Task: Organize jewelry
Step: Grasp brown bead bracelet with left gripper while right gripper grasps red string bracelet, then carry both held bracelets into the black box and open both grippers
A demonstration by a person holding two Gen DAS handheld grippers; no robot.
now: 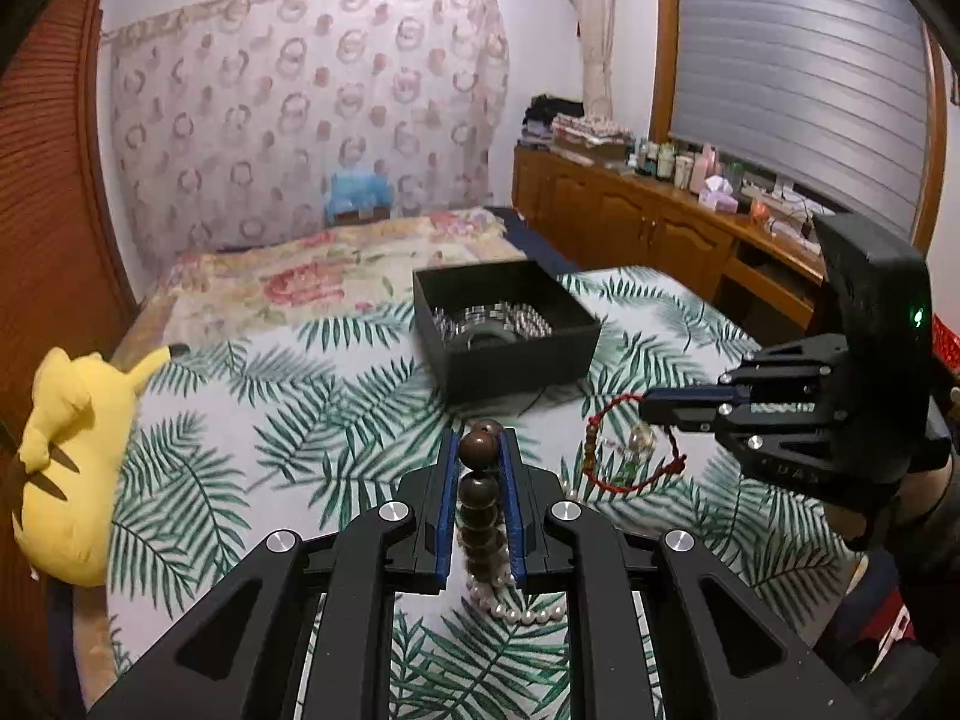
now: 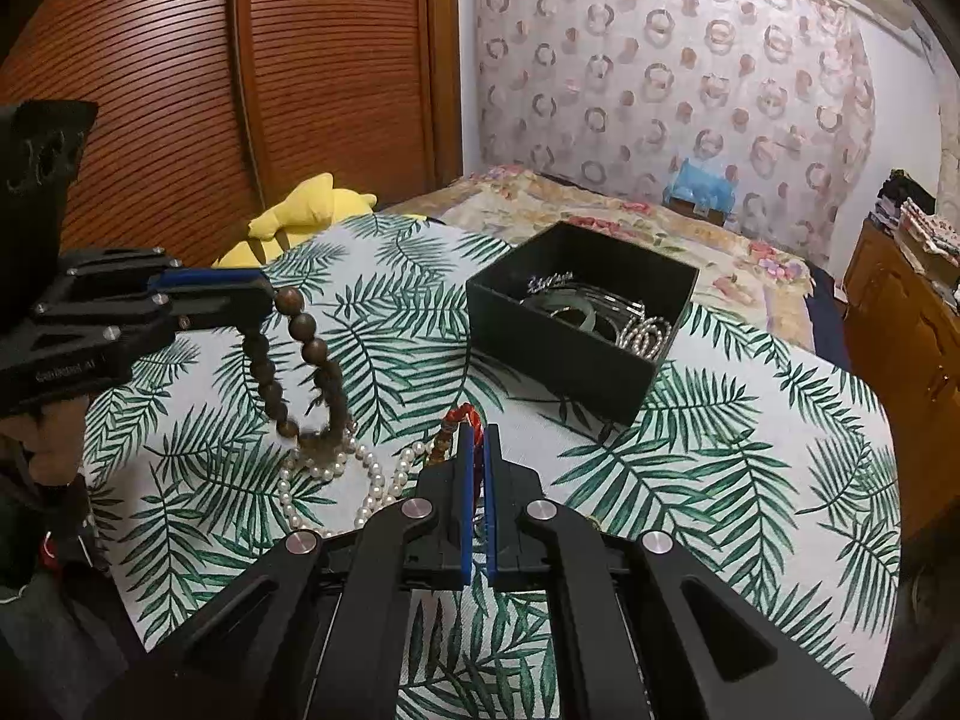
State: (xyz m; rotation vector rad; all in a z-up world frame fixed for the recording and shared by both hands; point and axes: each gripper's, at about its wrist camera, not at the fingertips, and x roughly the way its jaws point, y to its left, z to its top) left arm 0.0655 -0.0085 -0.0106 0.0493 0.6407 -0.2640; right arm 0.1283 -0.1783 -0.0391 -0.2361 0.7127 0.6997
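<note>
1. The brown wooden bead bracelet hangs as a loop from the left gripper. The jaws clamp one bead near the top, so the remaining beads drop free below the fingers. The lowest beads touch or sit just above the pearl necklace.
2. The red cord bracelet hangs from the right gripper. The jaws stand narrow, pinched on the cord. A thin cord calls for an almost fully closed grip; the charms and small beads dangle beneath.
3. Both pieces are held clear of the cloth. This is judged to keep each loop from tangling with the pearl necklace, which lies in loose curves on the leaf-print cloth between and below the two grippers.
4. The black jewelry box stands open on the cloth, ahead of both grippers. It already holds a green bangle, silver-toned bangles and a bead strand. It is judged to be the destination for both held pieces.
5. The pearl necklace remains outside the box, so the task is judged incomplete.
6. A yellow plush toy lies at the cloth's left edge, well apart from the work.
</note>
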